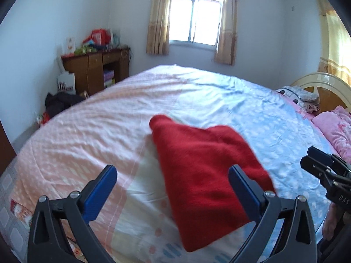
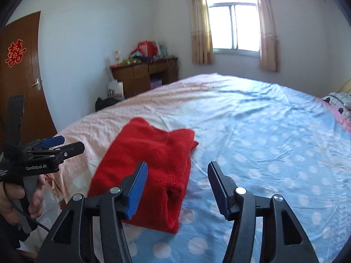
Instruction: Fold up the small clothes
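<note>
Red garment (image 2: 149, 171), folded into a thick, roughly rectangular bundle, lies on the bed cover (image 2: 263, 142) near the seam where the cover's pink half meets its blue dotted half. An open cuff or hem faces the near side in the right wrist view.

Left gripper (image 1: 172, 188) hovers above the cover with its 2 blue-padded fingers (image 1: 103, 192) spread wide. In its own view the garment (image 1: 204, 171) lies ahead and under the right-hand finger, and nothing is pinched between the pads. Seen from the right wrist, this gripper (image 2: 63, 145) sits well to the left of the bundle, held by a hand (image 2: 13, 199) on its grip, apart from the cloth.

Right gripper (image 2: 177, 188) stands partly open, its jaws narrower than the left one's, and holds nothing. Its left finger overlaps the bundle's near right corner in the picture, while the right finger hangs over bare blue cover; whether either pad touches the cloth I cannot tell. In the left wrist view it (image 1: 316, 160) appears at the right edge, off the garment.
</note>
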`<action>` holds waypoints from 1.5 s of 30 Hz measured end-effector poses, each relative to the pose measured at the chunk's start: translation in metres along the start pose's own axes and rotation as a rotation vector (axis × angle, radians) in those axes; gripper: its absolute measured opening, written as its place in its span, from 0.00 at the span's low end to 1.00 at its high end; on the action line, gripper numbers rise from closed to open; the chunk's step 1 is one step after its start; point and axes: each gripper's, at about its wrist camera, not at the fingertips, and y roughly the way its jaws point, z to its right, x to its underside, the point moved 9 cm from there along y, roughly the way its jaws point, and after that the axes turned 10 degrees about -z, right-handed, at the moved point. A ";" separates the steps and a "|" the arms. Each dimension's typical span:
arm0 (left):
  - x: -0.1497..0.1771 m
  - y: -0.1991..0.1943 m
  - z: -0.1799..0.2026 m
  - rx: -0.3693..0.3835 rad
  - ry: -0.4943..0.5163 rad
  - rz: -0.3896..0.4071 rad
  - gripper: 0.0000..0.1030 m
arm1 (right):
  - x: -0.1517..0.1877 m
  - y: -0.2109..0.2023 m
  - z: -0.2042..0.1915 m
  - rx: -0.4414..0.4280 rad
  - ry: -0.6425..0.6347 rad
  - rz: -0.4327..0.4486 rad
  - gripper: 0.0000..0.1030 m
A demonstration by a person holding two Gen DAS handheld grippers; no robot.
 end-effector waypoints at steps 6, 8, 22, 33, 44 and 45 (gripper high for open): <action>-0.010 -0.027 0.015 -0.004 0.052 0.077 1.00 | -0.005 -0.026 -0.003 0.021 0.003 0.058 0.59; -0.012 -0.031 0.017 -0.002 0.059 0.090 1.00 | -0.007 -0.033 -0.003 0.022 0.004 0.073 0.59; -0.008 -0.031 0.018 -0.001 0.056 0.090 1.00 | -0.003 -0.037 -0.005 0.018 0.010 0.077 0.61; -0.008 -0.032 0.019 -0.001 0.055 0.090 1.00 | 0.000 -0.037 -0.007 0.016 0.005 0.073 0.61; -0.008 -0.032 0.019 -0.003 0.057 0.090 1.00 | 0.000 -0.037 -0.007 0.017 0.005 0.079 0.61; -0.008 -0.032 0.019 -0.003 0.057 0.089 1.00 | 0.000 -0.037 -0.007 0.016 0.006 0.079 0.61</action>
